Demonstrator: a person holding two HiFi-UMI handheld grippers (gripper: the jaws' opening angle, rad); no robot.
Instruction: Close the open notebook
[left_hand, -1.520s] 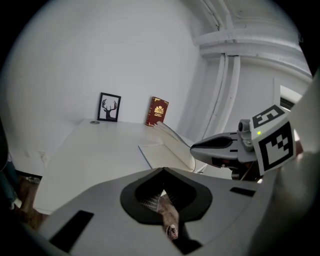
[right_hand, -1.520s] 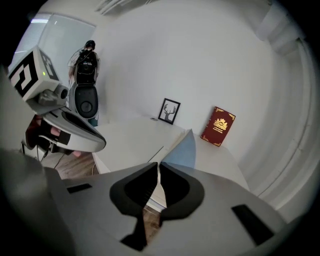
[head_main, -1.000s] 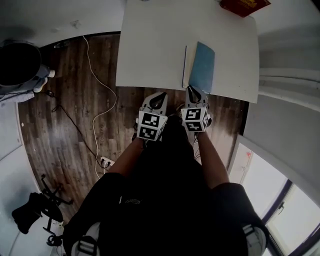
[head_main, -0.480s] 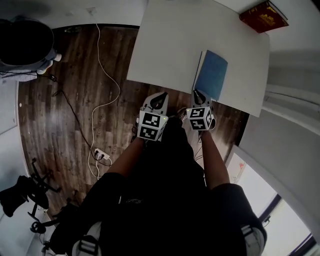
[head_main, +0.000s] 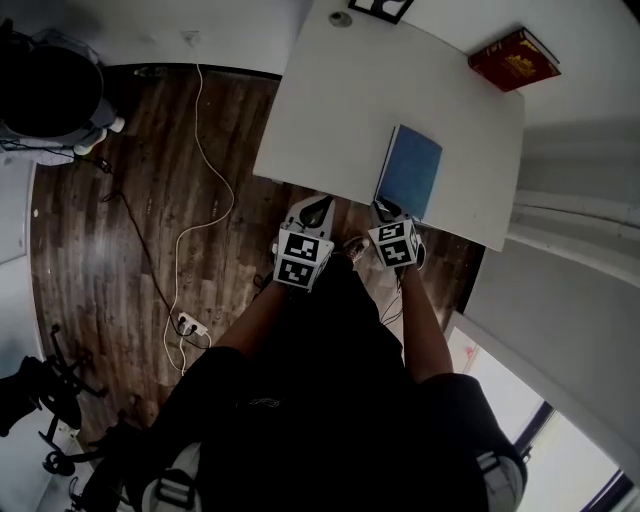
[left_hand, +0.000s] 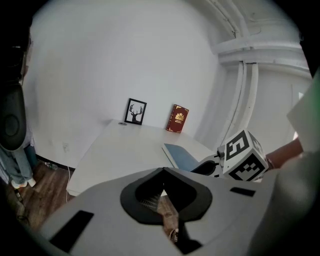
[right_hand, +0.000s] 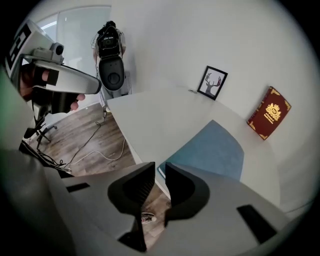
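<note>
Since the blue notebook (head_main: 409, 170) already lay shut and flat by the front edge of the desk (head_main: 340, 110), you had nothing left to hold. Your right hand-held gripper (head_main: 385, 208) hung just off its near corner with its jaws a narrow gap apart, having just been opening, and nothing stood between them; that looked like a let-go with the task done. Your left hand-held gripper (head_main: 318, 205) waited beside it, short of the desk edge, jaws together and empty, probably not needed. The white desk was otherwise nearly bare, with a red book (head_main: 513, 58) propped at the far corner and a framed deer picture (right_hand: 212, 82) against the pale wall. Below, a white cable (head_main: 205, 190) trailed across the dark wooden floor (head_main: 130, 200).
</note>
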